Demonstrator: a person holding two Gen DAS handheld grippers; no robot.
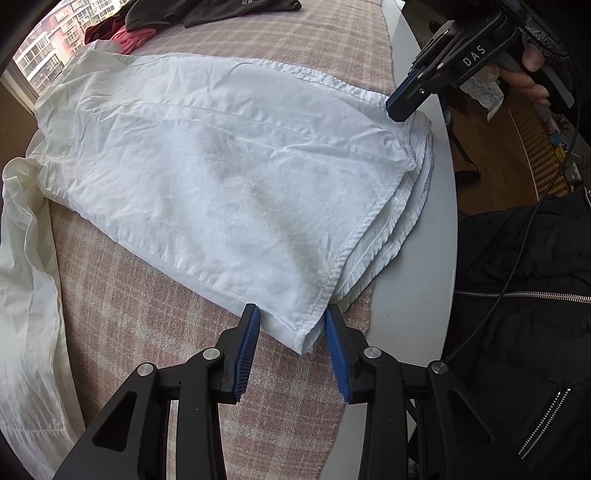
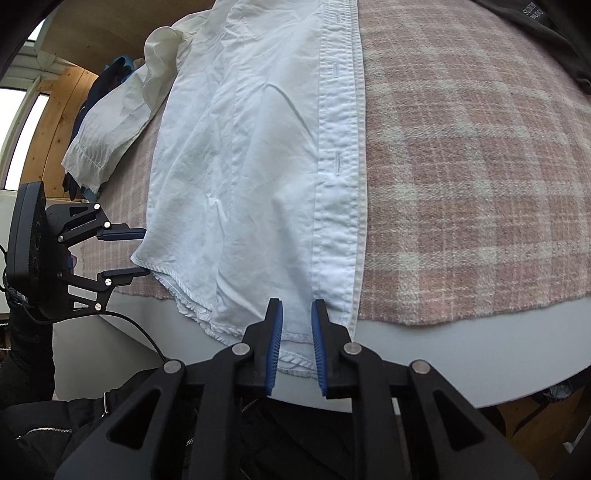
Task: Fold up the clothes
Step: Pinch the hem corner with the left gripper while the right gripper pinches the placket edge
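Note:
A white button shirt (image 1: 207, 177) lies spread on a pink plaid cloth (image 1: 155, 332) over a round white table; it also shows in the right wrist view (image 2: 240, 184). My left gripper (image 1: 291, 314) is open, its blue pads on either side of the shirt's near hem corner. It shows in the right wrist view (image 2: 146, 253) at the shirt's left hem corner. My right gripper (image 2: 297, 308) is open, its pads astride the hem beside the button placket (image 2: 338, 166). It shows in the left wrist view (image 1: 400, 101) above the shirt's far hem corner.
A dark garment (image 1: 207, 13) and a pink one (image 1: 129, 38) lie at the far end of the table. A sleeve (image 1: 26, 277) hangs off the left side. The white table edge (image 2: 461, 354) is near, with my black jacket (image 1: 524, 295) beside it.

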